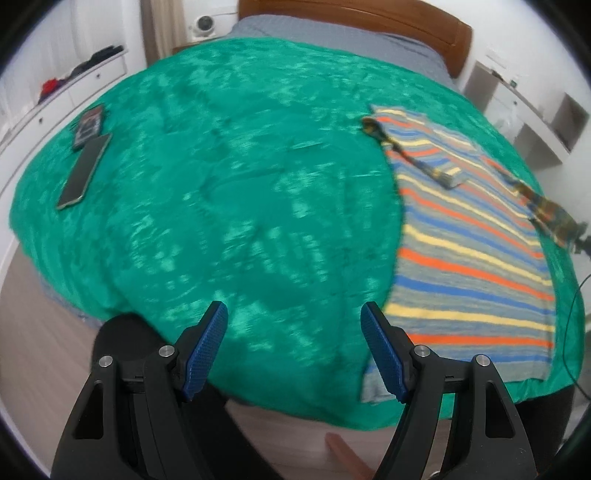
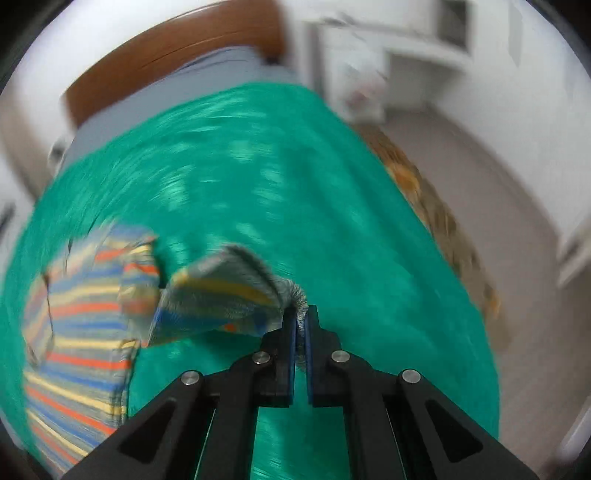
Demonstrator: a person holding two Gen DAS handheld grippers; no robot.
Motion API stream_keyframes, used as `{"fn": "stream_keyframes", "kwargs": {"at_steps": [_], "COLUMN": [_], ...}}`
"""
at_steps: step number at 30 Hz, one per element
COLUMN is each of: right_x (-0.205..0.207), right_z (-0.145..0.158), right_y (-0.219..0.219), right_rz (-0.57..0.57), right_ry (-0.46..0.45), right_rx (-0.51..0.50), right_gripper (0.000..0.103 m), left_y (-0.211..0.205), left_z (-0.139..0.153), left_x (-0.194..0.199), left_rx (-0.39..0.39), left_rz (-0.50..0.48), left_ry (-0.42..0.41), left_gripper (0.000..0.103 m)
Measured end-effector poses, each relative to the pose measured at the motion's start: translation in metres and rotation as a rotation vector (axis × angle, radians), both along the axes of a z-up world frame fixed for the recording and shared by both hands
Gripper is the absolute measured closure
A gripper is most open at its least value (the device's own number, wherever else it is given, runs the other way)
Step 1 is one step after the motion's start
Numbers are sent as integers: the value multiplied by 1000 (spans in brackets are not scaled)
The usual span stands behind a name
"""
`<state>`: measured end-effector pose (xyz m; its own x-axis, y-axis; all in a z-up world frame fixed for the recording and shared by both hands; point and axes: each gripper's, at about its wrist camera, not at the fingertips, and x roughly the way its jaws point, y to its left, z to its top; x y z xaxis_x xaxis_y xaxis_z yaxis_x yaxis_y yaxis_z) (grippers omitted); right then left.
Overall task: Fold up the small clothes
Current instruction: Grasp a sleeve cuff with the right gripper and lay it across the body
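A small striped shirt (image 1: 469, 254), grey with orange, yellow and blue bands, lies on the green bedspread (image 1: 221, 192) at the right side of the bed. My left gripper (image 1: 293, 347) is open and empty, above the bed's near edge, just left of the shirt's hem. My right gripper (image 2: 301, 317) is shut on the shirt's sleeve (image 2: 229, 295) and holds it lifted off the bedspread (image 2: 295, 184). The shirt's body (image 2: 81, 332) lies to the left in the blurred right wrist view.
A phone (image 1: 85, 170) and a dark card-like item (image 1: 88, 123) lie on the bed's far left. White drawers (image 1: 62, 92) stand left, white shelving (image 1: 532, 118) right, a wooden headboard (image 1: 369, 22) behind. A brown rug (image 2: 443, 229) lies on the floor by the bed.
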<state>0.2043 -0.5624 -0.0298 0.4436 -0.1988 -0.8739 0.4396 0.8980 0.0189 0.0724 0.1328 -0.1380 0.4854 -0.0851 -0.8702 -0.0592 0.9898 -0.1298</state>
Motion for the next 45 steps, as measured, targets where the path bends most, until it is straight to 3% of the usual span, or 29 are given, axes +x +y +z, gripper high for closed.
{"fn": "stream_keyframes", "kwargs": {"at_steps": [2,4,6,10,14,17,20,25,29,31,33,35,37,39,41,43,45], "right_x": [-16,-37,-46,-61,-66,-65,-62,-57,-56,-62,-70,-80,-93,-104,-113,-126,-139], "right_z": [-7,-21,-27,-58,-52,-28,-50,-52,-55,-54,-41,-27,-15,-11,-13,-18,-23], "right_y": [-24,-50,-59,-56,-47,-35,-47,-41,-37,-41,-30,-17,1,21,40,61,82], "right_rz": [-82,-204,-244,-289,-300,-245,-318,-288,-261,-246,-230,-202,-163,-120,-76,-40,-5], "right_ry": [-25,-104,-144,-4,-17,-39,16,43,31,33,29,-3,-43,-72,-85,-102,-111], "right_rx": [159,441,531,479,422,324,390,319,297,270,197,133,93,87,115,152,161], "right_gripper": [99,99,99,100,100,100,100,100,98,91,87,73,49,48,48,49,48], "left_y": [-14,-25,-31,-31,-26,-26,-24,-24,-33,-40,-55,-81,-118,-161,-199,-219,-227], "left_z": [5,10,15,17,9,7,6,0,18,34,52,64,66,54,28,-3,-38], "left_x": [3,3,1,-1,-1,-4,-5,1,16,31,54,79,105,128,149,165,187], "left_rx": [12,33,53,62,66,82,84,88,131,150,135,123,121,127,199,294,374], "left_rz": [-35,-62,-78,-73,-60,-59,-53,-64,-120,-154,-213,-307,-456,-624,-766,-828,-827], "left_ry": [-5,-15,-27,-20,16,22,18,37,-22,-71,-133,-199,-236,-235,-206,-169,-86], "left_gripper": [27,27,27,27,27,27,27,28,29,29,29,28,29,29,29,28,31]}}
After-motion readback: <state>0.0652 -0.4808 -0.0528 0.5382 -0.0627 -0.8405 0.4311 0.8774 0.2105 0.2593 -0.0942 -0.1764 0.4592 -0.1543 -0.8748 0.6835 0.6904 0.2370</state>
